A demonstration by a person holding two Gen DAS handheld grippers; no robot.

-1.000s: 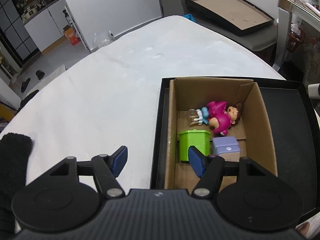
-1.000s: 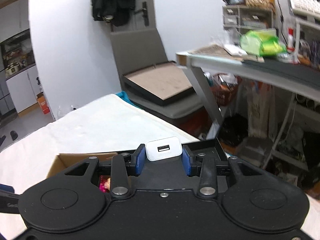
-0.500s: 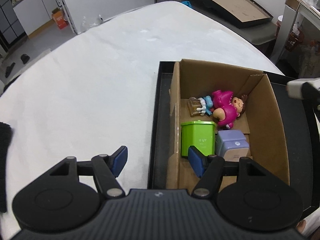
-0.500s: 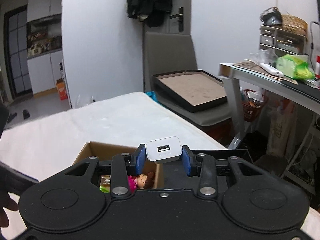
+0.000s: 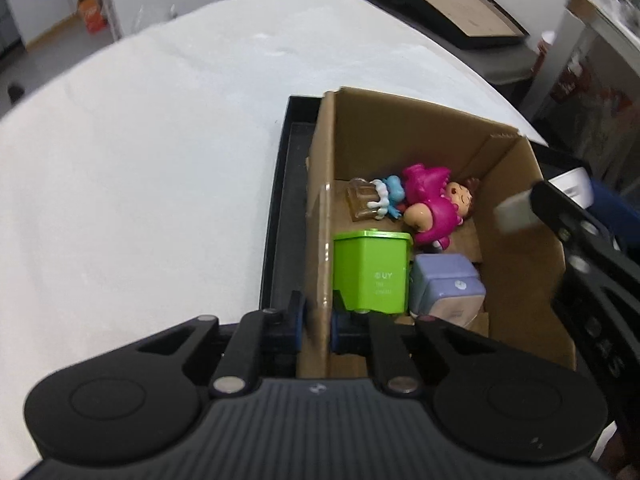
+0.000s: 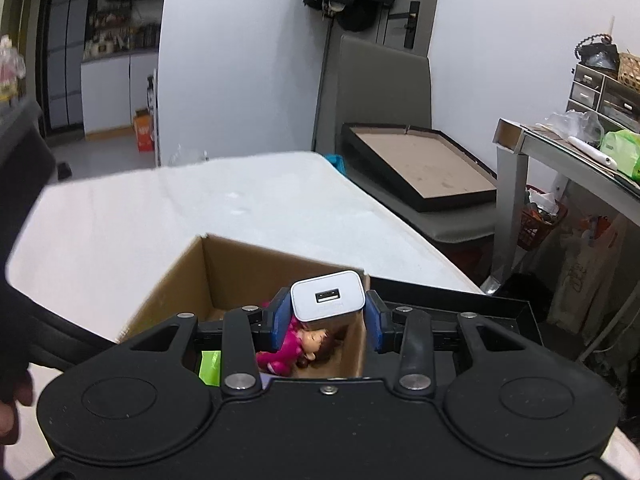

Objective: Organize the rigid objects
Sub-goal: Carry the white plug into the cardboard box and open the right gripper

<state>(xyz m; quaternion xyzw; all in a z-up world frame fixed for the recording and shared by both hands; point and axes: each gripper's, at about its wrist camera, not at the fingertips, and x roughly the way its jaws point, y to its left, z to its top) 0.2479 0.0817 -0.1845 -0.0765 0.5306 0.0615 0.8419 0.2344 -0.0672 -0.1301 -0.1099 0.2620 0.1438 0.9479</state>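
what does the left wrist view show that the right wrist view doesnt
Only the left wrist view: the left gripper shut on the cardboard box's near wall, the purple block, the black tray's left rim.

Only the right wrist view: the white charger's USB port, clamped in the right gripper.

Both: box, pink doll, green bin, charger.

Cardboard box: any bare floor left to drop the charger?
Free: far end of the cardboard box, behind the doll, and a strip along the right wall. Crowded: near end, green bin and purple block side by side.
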